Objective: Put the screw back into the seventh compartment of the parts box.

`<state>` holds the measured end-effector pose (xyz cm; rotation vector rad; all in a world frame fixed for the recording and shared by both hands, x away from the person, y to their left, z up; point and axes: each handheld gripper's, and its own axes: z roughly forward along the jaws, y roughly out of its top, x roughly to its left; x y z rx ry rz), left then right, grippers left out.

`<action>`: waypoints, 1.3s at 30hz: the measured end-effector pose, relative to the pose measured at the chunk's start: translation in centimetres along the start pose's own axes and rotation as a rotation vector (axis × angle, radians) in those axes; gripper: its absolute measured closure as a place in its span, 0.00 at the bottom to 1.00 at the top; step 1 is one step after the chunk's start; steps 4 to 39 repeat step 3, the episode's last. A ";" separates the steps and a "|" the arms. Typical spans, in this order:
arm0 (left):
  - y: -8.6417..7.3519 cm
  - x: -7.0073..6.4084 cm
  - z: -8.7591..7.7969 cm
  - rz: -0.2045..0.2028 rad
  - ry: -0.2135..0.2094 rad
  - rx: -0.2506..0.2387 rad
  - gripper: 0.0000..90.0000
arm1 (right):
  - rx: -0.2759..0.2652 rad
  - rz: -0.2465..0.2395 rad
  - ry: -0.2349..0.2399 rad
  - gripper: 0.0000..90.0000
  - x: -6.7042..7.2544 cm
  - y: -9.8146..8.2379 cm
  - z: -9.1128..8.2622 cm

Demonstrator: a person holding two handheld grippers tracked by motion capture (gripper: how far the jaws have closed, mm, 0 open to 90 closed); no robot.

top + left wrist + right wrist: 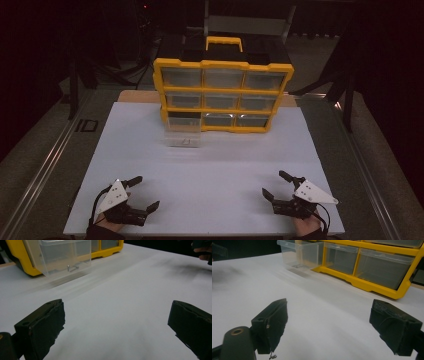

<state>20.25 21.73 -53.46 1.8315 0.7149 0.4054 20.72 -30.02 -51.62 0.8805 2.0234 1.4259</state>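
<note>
Left gripper (142,192): I have it low at 7 o'clock on the board, jaws spread wide, nothing between them.
Right gripper (276,185): mine at 5 o'clock, jaws likewise apart and empty, well apart from the left one.
White board (210,175): bare from my grippers up to the drawer; near edge just behind my hands, side edges just outside each gripper.
Clear drawer (184,131): at 12 o'clock, slightly left, pulled out of the bottom-left slot, long axis running toward me, open top up; a small metal part (72,268) lies inside.
Yellow parts organizer (223,95): upright behind it, nine compartments, handle (224,42) on top.
</note>
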 end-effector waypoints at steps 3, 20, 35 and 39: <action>0.0 0.0 0.0 -0.003 0.000 -0.003 0.01 | 0.000 0.000 -0.001 0.17 0.0 0.0 0.0; 0.0 0.0 0.0 -0.003 0.000 -0.003 0.01 | 0.000 0.000 -0.001 0.17 0.0 0.0 0.0; 0.0 0.0 0.0 -0.003 0.000 -0.003 0.01 | 0.000 0.000 -0.001 0.17 0.0 0.0 0.0; 0.0 0.0 0.0 -0.003 0.000 -0.003 0.01 | 0.000 0.000 -0.001 0.17 0.0 0.0 0.0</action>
